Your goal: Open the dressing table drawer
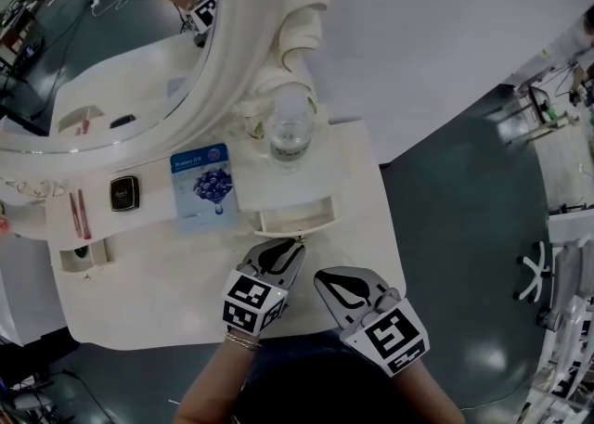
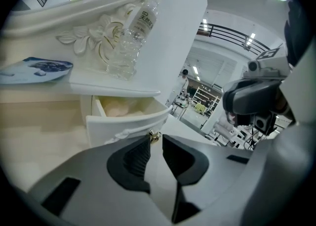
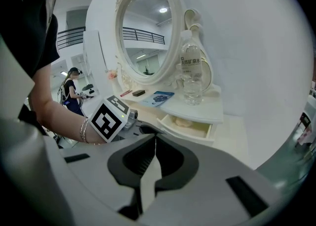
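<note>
Since the drawer [image 1: 295, 222] is already drawn partly out from under the raised shelf [image 1: 357, 167] of the dressing table [image 1: 176, 297], its pale inside is exposed, and whatever travel remains would be judged to run straight back toward the person. The drawer front is set crosswise, its long axis lying left to right in the head view, and its small brass knob [image 2: 154, 135] is found directly ahead of the left gripper [image 1: 295, 248], right at the jaw tips. Those jaws are held slightly spread; the knob is seen between them, close against the left tip, with a gap toward the other, so a firm pinch is not shown. The right gripper [image 1: 320, 276] is kept just beside the left and farther from the drawer, its jaws pressed together with nothing between them. A clear water bottle [image 1: 290, 130] is stood upright on the shelf above the drawer, at the foot of the oval mirror [image 1: 232, 60]. A blue face-mask sachet [image 1: 204, 186] and a black compact [image 1: 123, 193] are laid well to the left. Nothing is seen in the drawer's path except the grippers themselves.
</note>
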A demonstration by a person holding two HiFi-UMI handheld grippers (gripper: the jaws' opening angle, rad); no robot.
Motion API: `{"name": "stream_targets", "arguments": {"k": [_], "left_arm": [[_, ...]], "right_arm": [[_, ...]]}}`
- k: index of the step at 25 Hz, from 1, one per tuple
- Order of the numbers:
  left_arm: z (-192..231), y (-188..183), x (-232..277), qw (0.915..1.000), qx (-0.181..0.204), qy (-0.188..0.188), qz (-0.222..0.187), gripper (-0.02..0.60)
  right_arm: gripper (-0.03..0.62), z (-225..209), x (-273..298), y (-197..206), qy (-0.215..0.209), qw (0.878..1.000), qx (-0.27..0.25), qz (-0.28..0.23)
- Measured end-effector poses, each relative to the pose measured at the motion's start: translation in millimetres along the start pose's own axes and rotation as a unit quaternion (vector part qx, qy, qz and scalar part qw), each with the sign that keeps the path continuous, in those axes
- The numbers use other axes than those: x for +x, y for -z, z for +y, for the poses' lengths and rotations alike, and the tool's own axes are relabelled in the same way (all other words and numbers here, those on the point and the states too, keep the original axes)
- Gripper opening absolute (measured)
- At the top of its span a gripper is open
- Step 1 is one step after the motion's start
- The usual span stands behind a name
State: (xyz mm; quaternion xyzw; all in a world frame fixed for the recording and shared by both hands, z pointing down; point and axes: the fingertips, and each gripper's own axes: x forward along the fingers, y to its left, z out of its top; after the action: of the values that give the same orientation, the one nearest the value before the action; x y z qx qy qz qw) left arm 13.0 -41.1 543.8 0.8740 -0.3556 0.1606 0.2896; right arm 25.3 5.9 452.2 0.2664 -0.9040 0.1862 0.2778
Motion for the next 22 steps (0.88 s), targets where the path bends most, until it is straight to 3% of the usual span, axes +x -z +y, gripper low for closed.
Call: {"name": "stream_targets", "arguments": {"k": [22], "left_arm": [[-22.6,-39.0,-46.4,0.9986,0.03,0.004,-0.043,0.064]], "right_arm": [[0.02,6.0,-8.2,-16.8,-0.006,0.999,-0.019,-0.027]]}}
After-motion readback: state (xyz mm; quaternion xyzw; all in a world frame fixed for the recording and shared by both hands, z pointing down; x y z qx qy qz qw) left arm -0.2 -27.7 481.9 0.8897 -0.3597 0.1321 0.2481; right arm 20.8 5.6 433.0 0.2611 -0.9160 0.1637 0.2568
